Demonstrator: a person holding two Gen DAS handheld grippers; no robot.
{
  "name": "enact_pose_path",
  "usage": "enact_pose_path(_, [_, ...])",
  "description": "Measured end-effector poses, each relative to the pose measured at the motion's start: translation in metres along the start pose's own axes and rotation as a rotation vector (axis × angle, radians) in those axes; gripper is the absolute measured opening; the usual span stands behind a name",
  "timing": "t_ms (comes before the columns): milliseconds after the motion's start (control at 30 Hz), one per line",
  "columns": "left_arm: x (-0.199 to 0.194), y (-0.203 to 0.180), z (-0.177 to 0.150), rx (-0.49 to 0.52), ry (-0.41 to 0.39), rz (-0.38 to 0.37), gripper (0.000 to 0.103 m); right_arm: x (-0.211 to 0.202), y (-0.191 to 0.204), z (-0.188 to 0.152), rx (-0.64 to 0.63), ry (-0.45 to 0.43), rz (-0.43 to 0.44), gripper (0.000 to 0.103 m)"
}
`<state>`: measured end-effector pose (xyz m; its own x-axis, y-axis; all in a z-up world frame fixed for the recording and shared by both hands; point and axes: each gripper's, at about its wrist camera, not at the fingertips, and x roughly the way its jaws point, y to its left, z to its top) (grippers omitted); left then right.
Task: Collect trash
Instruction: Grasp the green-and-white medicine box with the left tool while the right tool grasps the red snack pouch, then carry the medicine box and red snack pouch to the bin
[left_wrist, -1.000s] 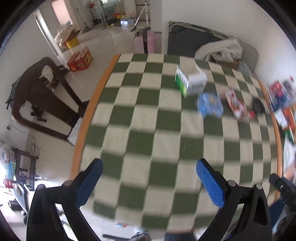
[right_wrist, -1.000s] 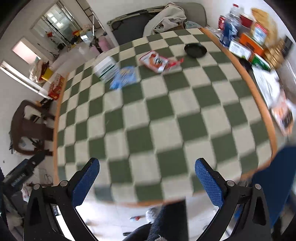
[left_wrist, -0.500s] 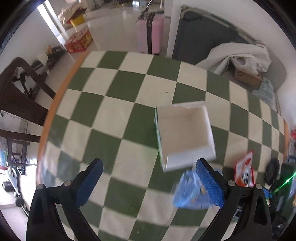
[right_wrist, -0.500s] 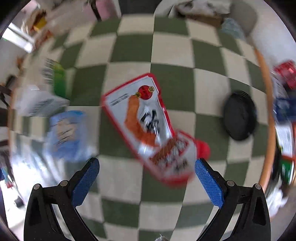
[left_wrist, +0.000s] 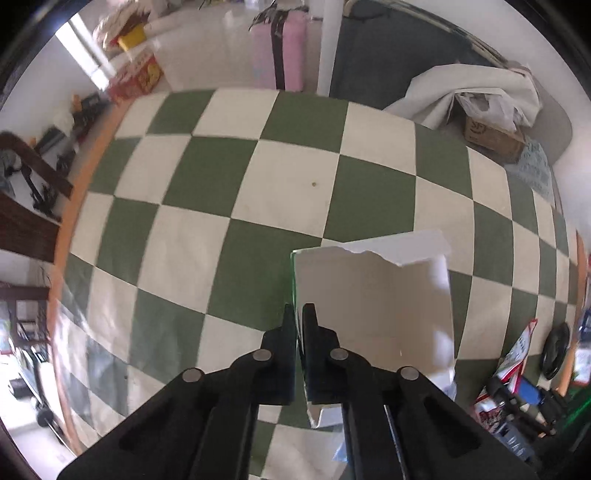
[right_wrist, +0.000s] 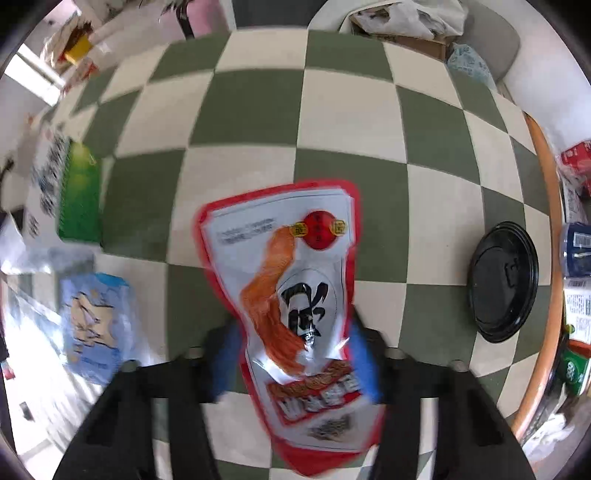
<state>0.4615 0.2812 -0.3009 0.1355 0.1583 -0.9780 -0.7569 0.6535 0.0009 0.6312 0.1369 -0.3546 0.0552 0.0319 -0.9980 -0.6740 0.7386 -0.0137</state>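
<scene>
On the checkered table (left_wrist: 295, 177), the left gripper (left_wrist: 299, 314) pinches the left wall of the torn white carton (left_wrist: 373, 295), its 2 fingers pressed together. Right of the carton, the right gripper (right_wrist: 295, 343) straddles the red snack wrapper (right_wrist: 295, 280), jaws closing on it beside the black lid (right_wrist: 502, 280).

The right gripper's blue finger pads (right_wrist: 223, 363) smear into blur beside the red-bordered white snack packet (right_wrist: 295, 295), whose lower end leaves the frame, while the green-and-white carton (right_wrist: 70, 192) and blue wrapper (right_wrist: 96, 321) are too blurred to read.
</scene>
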Motion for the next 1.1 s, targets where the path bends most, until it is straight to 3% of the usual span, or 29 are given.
enact_pose_path(200, [-0.035,0.008,-0.020,0.043,-0.075,0.037,0.000,-0.015,-0.018,-0.008,0.088,-0.029,0.085,0.042])
enact_pose_path(533, [-0.076,0.019,-0.051,0.064,-0.154,0.022,0.000,-0.077,-0.043,-0.050,0.170,-0.142,0.184,0.041])
enact_pose_path(633, [-0.091,0.027,-0.074,0.080,-0.173,0.018,0.000,-0.096,-0.043,-0.081,0.178,-0.173,0.202,0.041])
enact_pose_path(867, [-0.123,0.059,-0.151,0.119,-0.197,-0.014,0.000,-0.133,0.006,-0.154,0.171,-0.231,0.219,0.041])
enact_pose_path(1100, [-0.157,0.110,-0.249,0.171,-0.240,-0.072,0.000,-0.163,0.056,-0.263,0.171,-0.290,0.219,0.041])
